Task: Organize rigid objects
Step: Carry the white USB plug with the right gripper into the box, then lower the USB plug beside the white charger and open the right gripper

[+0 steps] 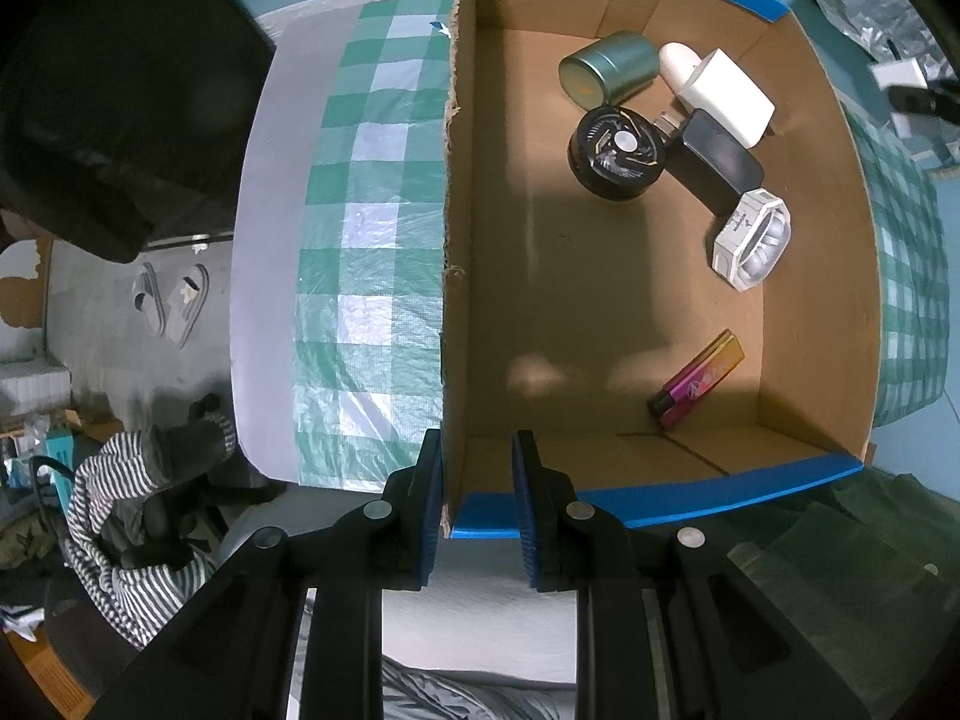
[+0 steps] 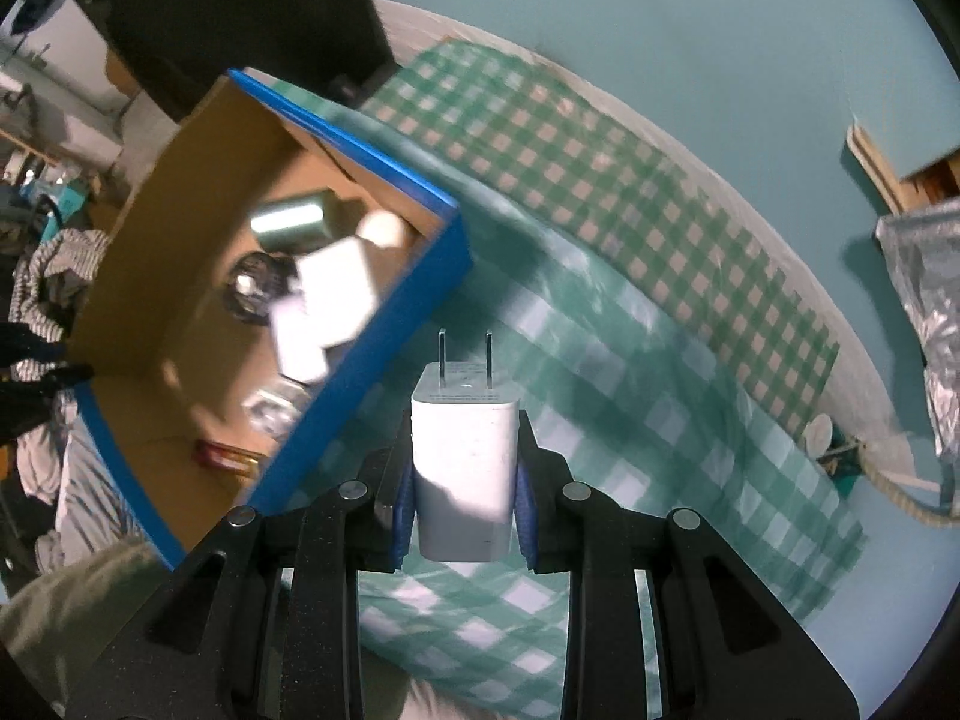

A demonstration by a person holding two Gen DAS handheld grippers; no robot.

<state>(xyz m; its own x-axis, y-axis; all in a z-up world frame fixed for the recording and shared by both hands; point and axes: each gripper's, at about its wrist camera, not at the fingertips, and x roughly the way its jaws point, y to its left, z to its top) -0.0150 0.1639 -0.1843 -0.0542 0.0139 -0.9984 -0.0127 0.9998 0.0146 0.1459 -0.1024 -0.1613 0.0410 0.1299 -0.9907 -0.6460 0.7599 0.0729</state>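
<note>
1. Charger plug, a white block with two metal prongs pointing away from the camera, sits clamped between the blue pads of the right gripper, above the checked cloth and just right of the cardboard box
2. Right gripper jaws press on both flat sides of the plug, whose body fills the gap between them
3. Cardboard box, brown inside with a blue rim, lies on the checked cloth; its near left corner stands between the fingers of the left gripper, whose jaws are narrow but apart, the left pad against the outer wall
4. Inside the box, toward its far right corner, a green tin, a white oval item, a white adapter, a round black tin and a black block cluster touching; a white earbud case lies just nearer
5. A pink lighter rests apart near the box's near wall
</note>
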